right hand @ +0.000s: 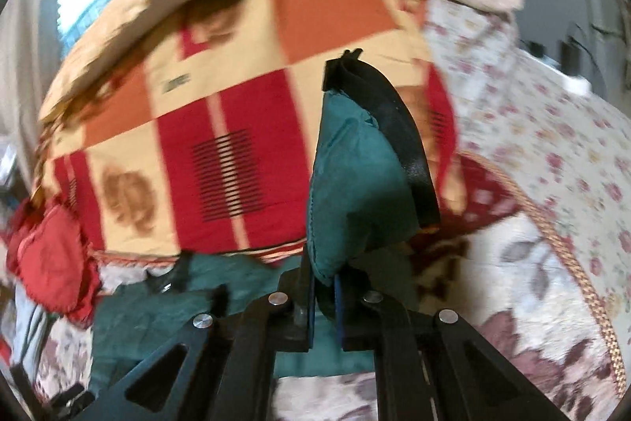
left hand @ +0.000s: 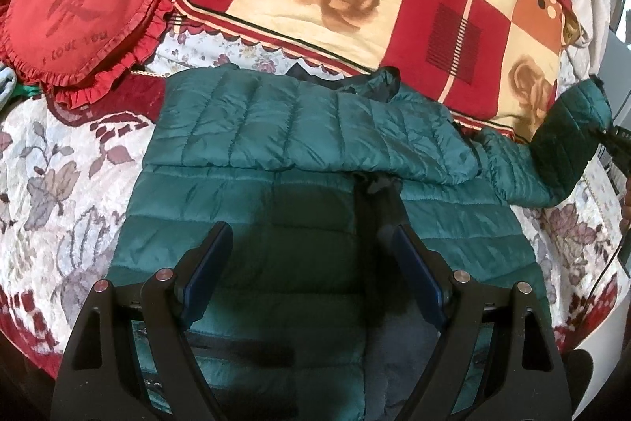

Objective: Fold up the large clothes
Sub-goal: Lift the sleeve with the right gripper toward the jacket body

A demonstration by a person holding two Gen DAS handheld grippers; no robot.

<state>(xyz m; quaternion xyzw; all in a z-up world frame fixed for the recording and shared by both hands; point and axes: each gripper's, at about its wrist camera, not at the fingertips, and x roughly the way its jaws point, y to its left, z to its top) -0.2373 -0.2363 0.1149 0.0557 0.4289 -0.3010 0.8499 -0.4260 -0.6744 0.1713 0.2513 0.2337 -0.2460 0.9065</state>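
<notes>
Padding is making the green quilted jacket [left hand: 299, 160] look soft, light and slippery, so a pinch at a cuff or hem seam is seeming surest. It is lying across the middle of the bed [left hand: 51, 164], its upper part already folded over, with 1 sleeve [left hand: 568, 133] rising toward the bed's right edge. The right tool [right hand: 323, 287] is clenching that sleeve's cuff; the left tool [left hand: 311, 263] is hovering released above the jacket's body. Motion is blurring the right wrist view, and the jacket's lower hem is sitting hidden behind the left tool.
</notes>
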